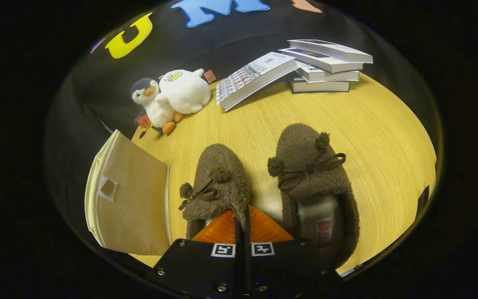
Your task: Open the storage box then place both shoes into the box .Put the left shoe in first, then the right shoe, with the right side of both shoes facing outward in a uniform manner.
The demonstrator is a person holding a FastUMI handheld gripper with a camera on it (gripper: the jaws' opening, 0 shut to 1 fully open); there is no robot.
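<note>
Two fuzzy brown shoes, left shoe (218, 182) and right shoe (311, 174), lie on the wood-grain counter (388, 137); the tool (243, 226), orange fingers closed together, hides the left shoe's heel; beige storage box (133, 199) beside.

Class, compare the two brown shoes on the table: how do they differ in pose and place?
The left shoe lies just ahead of the shut gripper, its heel hidden behind the fingers; the right shoe lies clear beside them, its insole showing. The left shoe sits nearer the box. Both are fuzzy, with bows and pompoms.

2 fuzzy brown shoes (264, 178) lie side by side; beige storage box (129, 199) beside them, closed.
</note>
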